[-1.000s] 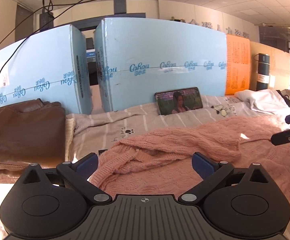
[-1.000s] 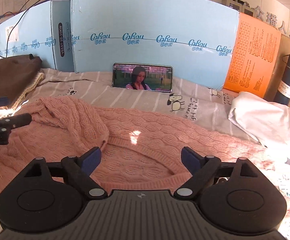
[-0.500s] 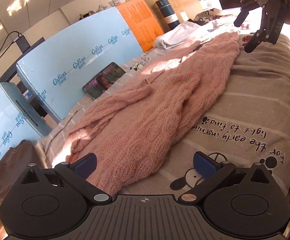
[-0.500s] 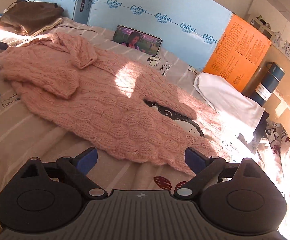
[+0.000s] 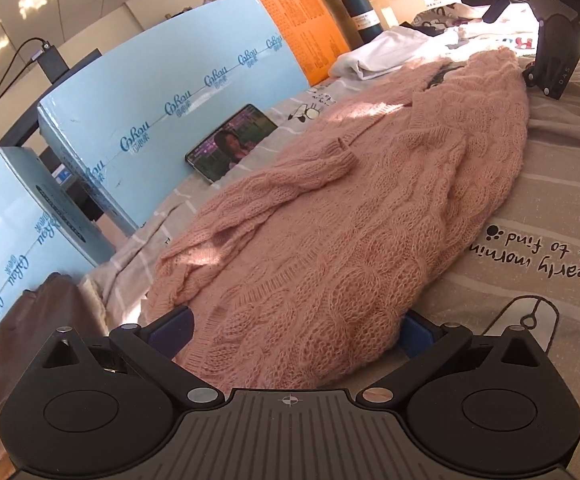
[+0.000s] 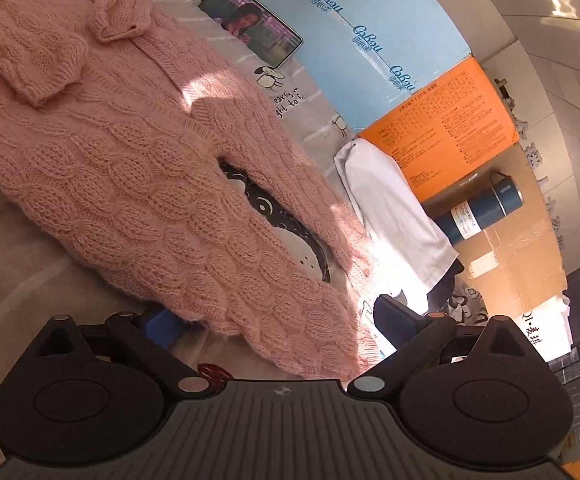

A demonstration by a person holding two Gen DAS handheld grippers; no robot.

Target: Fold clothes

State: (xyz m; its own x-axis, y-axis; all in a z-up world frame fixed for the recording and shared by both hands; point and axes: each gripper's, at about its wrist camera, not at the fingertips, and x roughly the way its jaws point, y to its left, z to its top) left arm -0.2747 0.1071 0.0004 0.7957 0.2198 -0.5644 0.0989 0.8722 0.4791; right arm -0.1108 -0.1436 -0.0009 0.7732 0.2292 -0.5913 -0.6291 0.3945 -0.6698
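1. Pink knit cardigan (image 5: 354, 216) lies spread along the bed (image 5: 562, 152), ready for folding.
2. Left hand-held gripper (image 5: 290, 330) spread wide, straddling one end's edge to grab it.
3. Right hand-held gripper (image 6: 274, 322) wide at the opposite end, likely for a matched lift.

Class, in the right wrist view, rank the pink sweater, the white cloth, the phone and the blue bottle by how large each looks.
1. Pink sweater, far the largest.
2. White cloth.
3. Phone and blue bottle look too alike to rank, and fisheye stretch makes it unsure.
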